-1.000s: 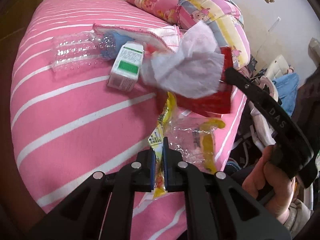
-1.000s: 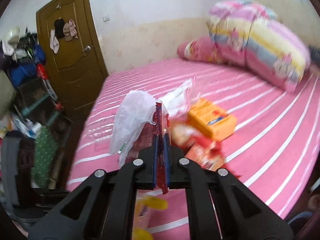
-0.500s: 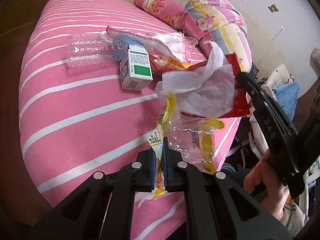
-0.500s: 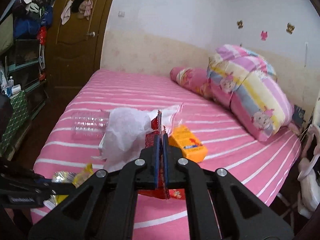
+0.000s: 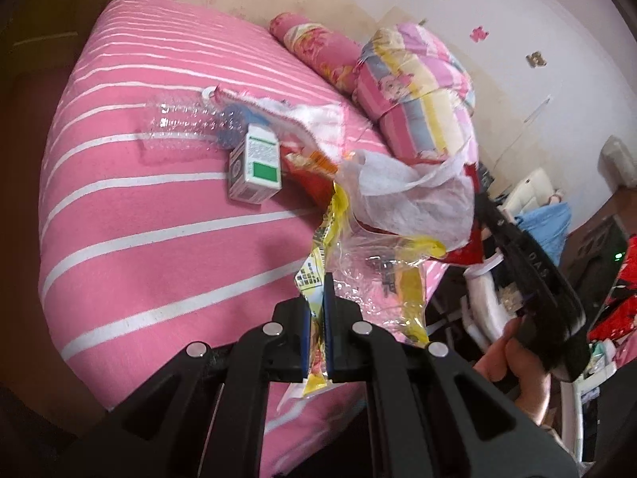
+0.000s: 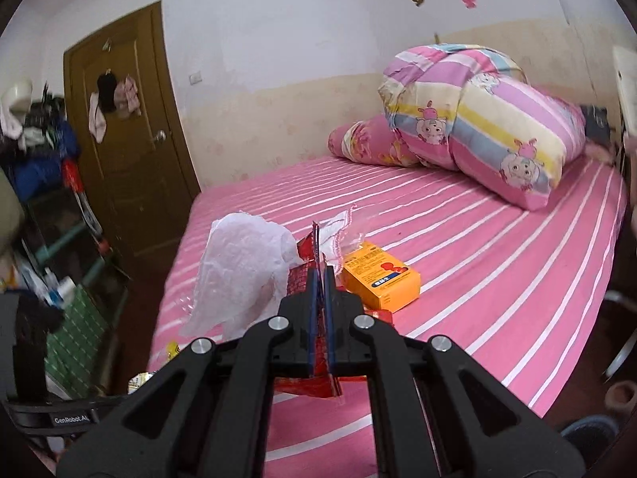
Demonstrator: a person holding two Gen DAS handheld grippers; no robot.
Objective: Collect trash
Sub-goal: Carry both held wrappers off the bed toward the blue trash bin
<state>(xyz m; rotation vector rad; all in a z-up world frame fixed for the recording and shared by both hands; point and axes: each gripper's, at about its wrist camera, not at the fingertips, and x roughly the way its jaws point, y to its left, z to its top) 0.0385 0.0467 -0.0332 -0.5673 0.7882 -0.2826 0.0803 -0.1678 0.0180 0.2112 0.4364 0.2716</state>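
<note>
My left gripper [image 5: 317, 298] is shut on a yellow and clear plastic wrapper [image 5: 370, 271], which hangs above the pink striped bed [image 5: 139, 207]. My right gripper [image 6: 318, 275] is shut on a red wrapper [image 6: 299, 279] with a white tissue [image 6: 243, 267] draped over its left side; the same tissue [image 5: 410, 199] and the right gripper [image 5: 529, 267] show in the left wrist view. On the bed lie a clear plastic bottle [image 5: 183, 127], a white and green carton [image 5: 256, 167], a pink-edged white cloth [image 5: 314, 115] and an orange box [image 6: 380, 277].
A striped quilt [image 6: 477, 119] and a pink pillow [image 6: 366, 139] lie at the head of the bed. A brown door [image 6: 131, 127] and cluttered shelves [image 6: 43, 207] stand left of the bed. A person's hand [image 5: 513, 370] holds the right gripper beside more clutter.
Both grippers have risen and pulled back from the bed with their wrappers still clamped. The tissue and red wrapper have lifted off the carton and bottle, which stay put.
</note>
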